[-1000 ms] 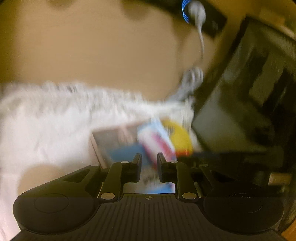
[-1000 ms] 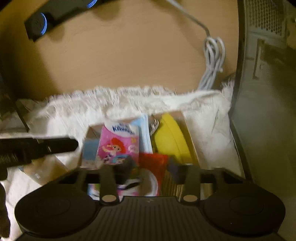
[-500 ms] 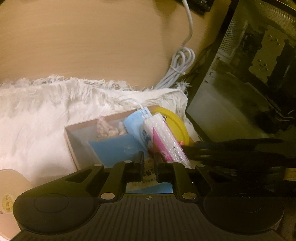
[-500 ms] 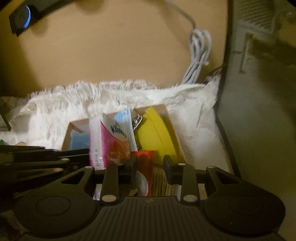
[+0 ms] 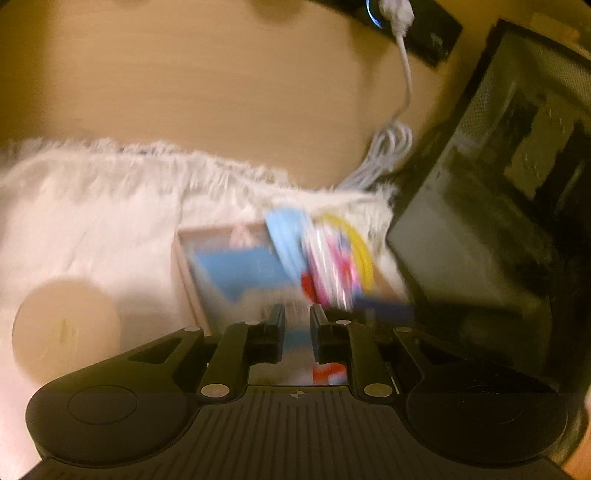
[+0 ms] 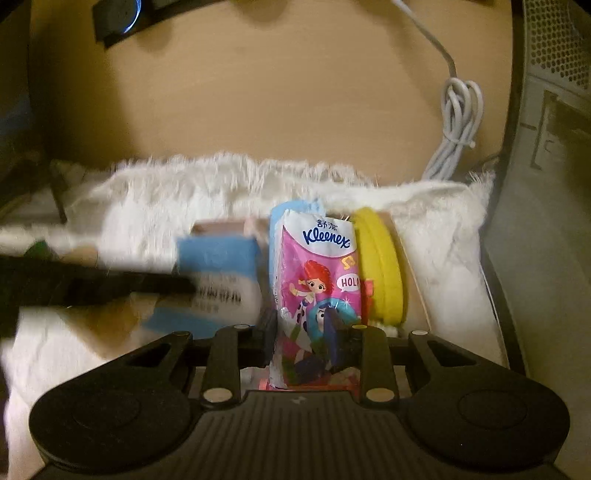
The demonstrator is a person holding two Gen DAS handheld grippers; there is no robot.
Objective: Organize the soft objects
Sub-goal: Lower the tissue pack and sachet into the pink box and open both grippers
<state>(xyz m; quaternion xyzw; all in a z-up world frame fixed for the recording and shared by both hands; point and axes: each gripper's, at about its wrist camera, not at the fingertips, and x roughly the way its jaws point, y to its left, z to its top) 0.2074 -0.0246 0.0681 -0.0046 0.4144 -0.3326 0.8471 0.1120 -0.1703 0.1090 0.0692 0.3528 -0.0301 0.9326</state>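
Observation:
A shallow cardboard box (image 6: pixel 218 226) lies on a white furry mat (image 6: pixel 166 199). A pink Kleenex tissue pack (image 6: pixel 317 266) stands upright in the box. My right gripper (image 6: pixel 301 332) grips its lower part and its jaws are closing. Behind the pack is a light blue pack (image 6: pixel 295 208), right of it a yellow round thing (image 6: pixel 384 266), left of it a blue packet (image 6: pixel 218 258). My left gripper (image 5: pixel 297 325) hovers over the box's near edge. Its jaws stand a narrow gap apart, are opening, and hold nothing. It shows as a dark blur (image 6: pixel 177 286) in the right wrist view.
A grey computer case (image 6: pixel 546 184) walls off the right side. A coiled white cable (image 6: pixel 458 122) lies on the wooden desk behind the mat, below a black device with a blue ring light (image 6: pixel 125 18). A round beige disc (image 5: pixel 66 332) sits on the mat at left.
The right gripper's fingers now close on the pink pack, which stands straighter and nearer. The left view has swung and blurred; the box sits farther from the left fingers.

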